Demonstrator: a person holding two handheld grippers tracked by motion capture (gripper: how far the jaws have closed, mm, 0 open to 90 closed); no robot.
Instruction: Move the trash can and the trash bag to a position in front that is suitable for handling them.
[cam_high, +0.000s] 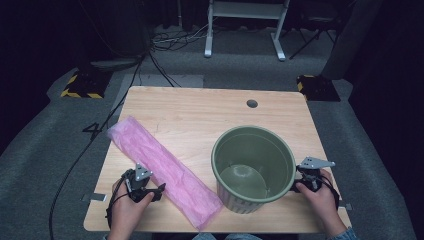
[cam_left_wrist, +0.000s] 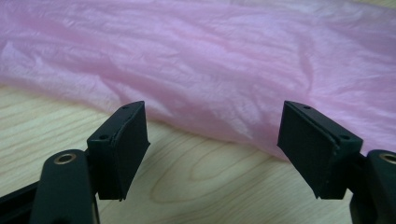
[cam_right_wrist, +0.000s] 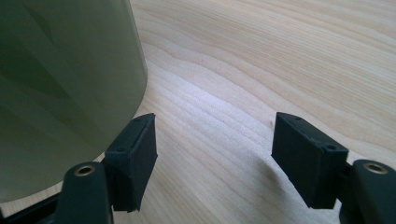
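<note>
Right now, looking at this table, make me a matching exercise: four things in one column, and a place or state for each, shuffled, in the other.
Things
1. pink plastic bag
2. green bucket
3. left tool
4. round hole

Places or states
A. upright, open at the top, nothing inside
B. in the tabletop near its far edge
C. lying flat and slantwise across the left half of the table
D. jaws open beside the near part of the pink plastic

Pairs: 1-C, 2-A, 3-D, 4-B
</note>
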